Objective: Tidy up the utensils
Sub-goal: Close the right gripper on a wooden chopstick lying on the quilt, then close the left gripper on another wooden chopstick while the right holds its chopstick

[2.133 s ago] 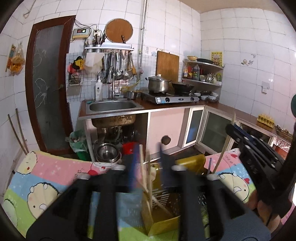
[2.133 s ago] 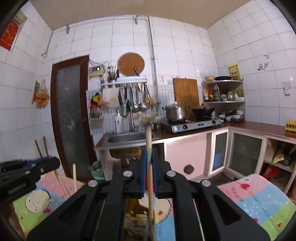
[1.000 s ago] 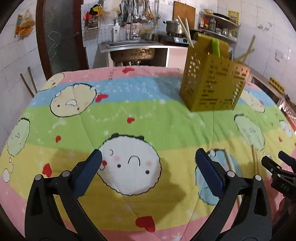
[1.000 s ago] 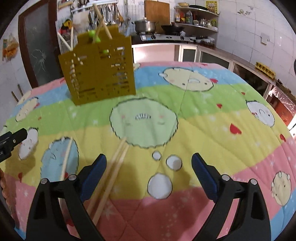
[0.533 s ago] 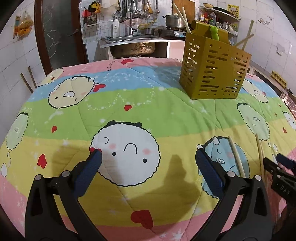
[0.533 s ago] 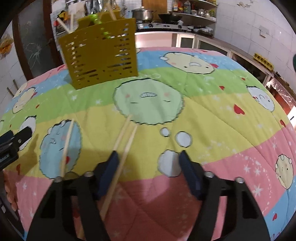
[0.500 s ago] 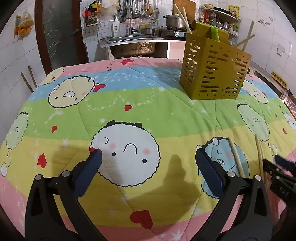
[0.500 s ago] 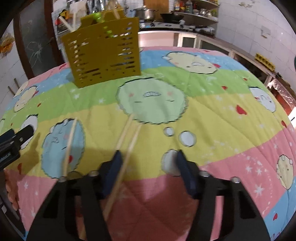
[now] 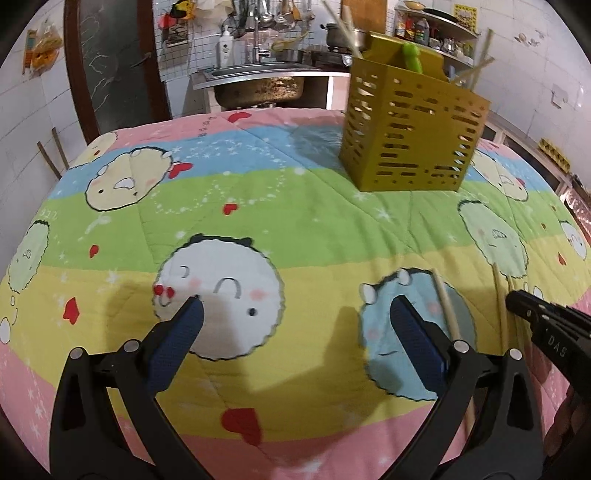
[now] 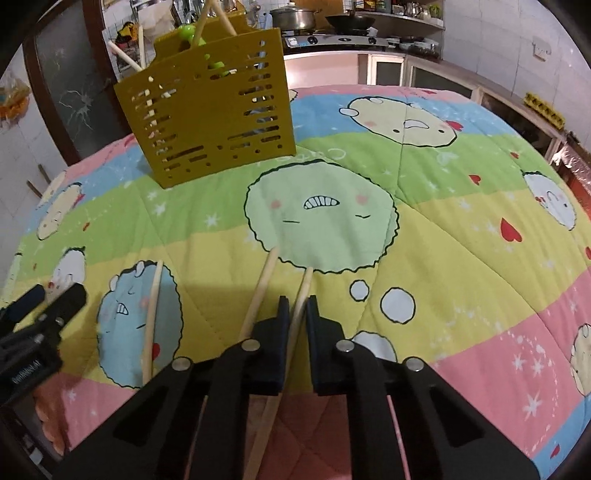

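On a cartoon-print quilt in striped pastel colours, the following are recorded.

Yellow slotted utensil caddy: stood upright at 11 o'clock in the right wrist view and at 1 o'clock in the left wrist view. Chopsticks and a green utensil are seen sticking out of its top; their lower parts are glimpsed only through the slots, and how the inside is divided cannot be told.

Loose chopsticks, three: all laid on the quilt on the near side of the caddy, well apart from it. One chopstick is laid alone across a blue face at 9 o'clock. A second chopstick is laid just left of the right gripper's fingers, its near end hidden under them. The third chopstick is run between those fingers; its middle is covered by them, and its near end is cut off at the bottom edge.

Right gripper: fingers drawn almost together around the third chopstick, tips low against the quilt. Whether the pads are pressed on the wood cannot be made out.

Left gripper: fingers spread wide, nothing held between them, poised over a white face on the quilt. The single chopstick is passed just beside its right finger and partly hidden behind it.
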A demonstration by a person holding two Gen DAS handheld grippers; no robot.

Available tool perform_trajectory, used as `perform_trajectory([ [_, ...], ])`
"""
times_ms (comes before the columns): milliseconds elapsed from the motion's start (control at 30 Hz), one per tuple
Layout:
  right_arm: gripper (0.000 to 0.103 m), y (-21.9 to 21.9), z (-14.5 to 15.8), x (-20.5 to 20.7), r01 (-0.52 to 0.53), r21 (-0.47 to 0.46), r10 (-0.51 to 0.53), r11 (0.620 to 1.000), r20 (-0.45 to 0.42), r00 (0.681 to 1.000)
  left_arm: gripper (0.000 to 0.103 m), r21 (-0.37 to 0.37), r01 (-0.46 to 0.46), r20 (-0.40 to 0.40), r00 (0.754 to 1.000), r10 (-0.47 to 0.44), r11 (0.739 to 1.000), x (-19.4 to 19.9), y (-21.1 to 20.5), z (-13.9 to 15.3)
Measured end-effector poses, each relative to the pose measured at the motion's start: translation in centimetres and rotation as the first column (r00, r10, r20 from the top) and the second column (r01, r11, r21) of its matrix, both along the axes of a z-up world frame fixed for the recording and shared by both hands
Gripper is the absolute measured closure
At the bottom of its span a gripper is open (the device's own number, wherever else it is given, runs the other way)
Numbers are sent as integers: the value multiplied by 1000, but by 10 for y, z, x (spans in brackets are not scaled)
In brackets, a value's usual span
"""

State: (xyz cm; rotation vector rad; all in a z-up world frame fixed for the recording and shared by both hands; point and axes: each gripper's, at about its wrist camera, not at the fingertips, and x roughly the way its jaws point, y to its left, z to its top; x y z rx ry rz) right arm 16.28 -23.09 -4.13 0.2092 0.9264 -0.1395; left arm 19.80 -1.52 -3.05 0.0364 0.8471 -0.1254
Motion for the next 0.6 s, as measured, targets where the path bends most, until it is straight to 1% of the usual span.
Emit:
perform_trajectory([
  [100,97,-9,4,0,-1,-33,2,999,14,1000,5,6,10,-6,1000,-10,1000,-1,-12,1],
  [267,97,-30,0,4,-15,-25,15,1000,5,1000,5,-4,15,-33,999,-15,1000,-1,-30,-2],
  [400,97,-47,0,3,-14,-11,14,1000,18,1000,5,-3,26,-62,998,-26,1000,-2,-46,-9],
  [533,96,-53,-5,1,-21,2,21,1000,27,999,5,18,46,-81,996,-44,999,-4,-65,-15],
  [600,96,-52,-6,0,-28,-8,28,1000,36,999,5,38,50,-90,995,-47,998,-4,-72,-18],
])
